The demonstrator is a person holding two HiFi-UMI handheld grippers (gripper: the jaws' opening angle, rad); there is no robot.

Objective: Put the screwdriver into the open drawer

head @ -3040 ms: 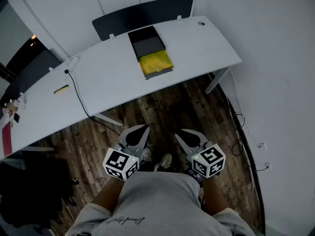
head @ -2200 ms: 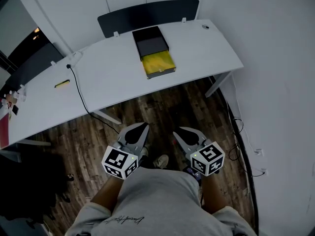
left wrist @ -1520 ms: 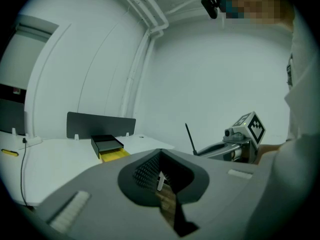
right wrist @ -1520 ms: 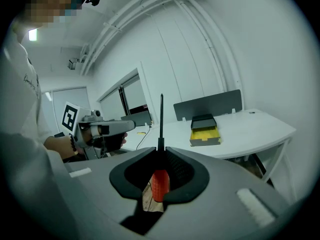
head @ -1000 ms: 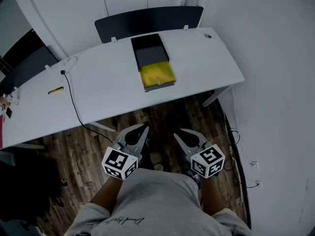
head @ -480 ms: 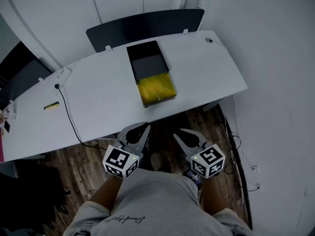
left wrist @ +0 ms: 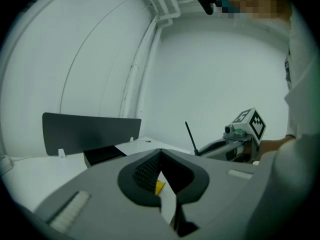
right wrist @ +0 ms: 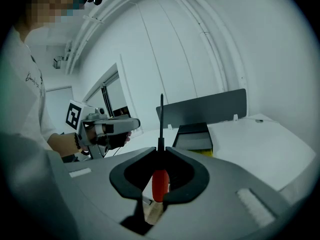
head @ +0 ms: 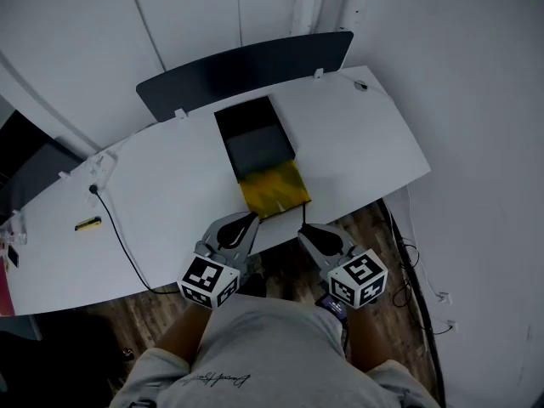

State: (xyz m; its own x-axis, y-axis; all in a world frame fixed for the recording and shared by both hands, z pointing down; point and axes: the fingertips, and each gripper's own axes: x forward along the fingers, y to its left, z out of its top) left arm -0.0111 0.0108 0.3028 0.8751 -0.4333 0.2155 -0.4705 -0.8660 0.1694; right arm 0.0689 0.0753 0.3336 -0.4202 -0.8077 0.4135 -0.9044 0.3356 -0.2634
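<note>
The screwdriver (right wrist: 159, 183) is held in the right gripper (right wrist: 161, 151), whose jaws are closed on its red handle. The handle is seen in the hollow behind the jaw tips, while the thin dark shaft stands up beyond them, pointing away from the person. The left gripper (left wrist: 160, 152) is carried with its jaws brought together and nothing between them. In the head view, both tools are seen side by side at the near edge of the white table (head: 365, 143), the left gripper (head: 242, 226) just left of the right gripper (head: 306, 232). The open drawer (head: 274, 189), yellow inside, is pulled out toward the person from a black box (head: 255, 138) on the table. The screwdriver is not in it: its tip is seen short of the drawer (right wrist: 202, 152), which lies just ahead and slightly right of the shaft.
</note>
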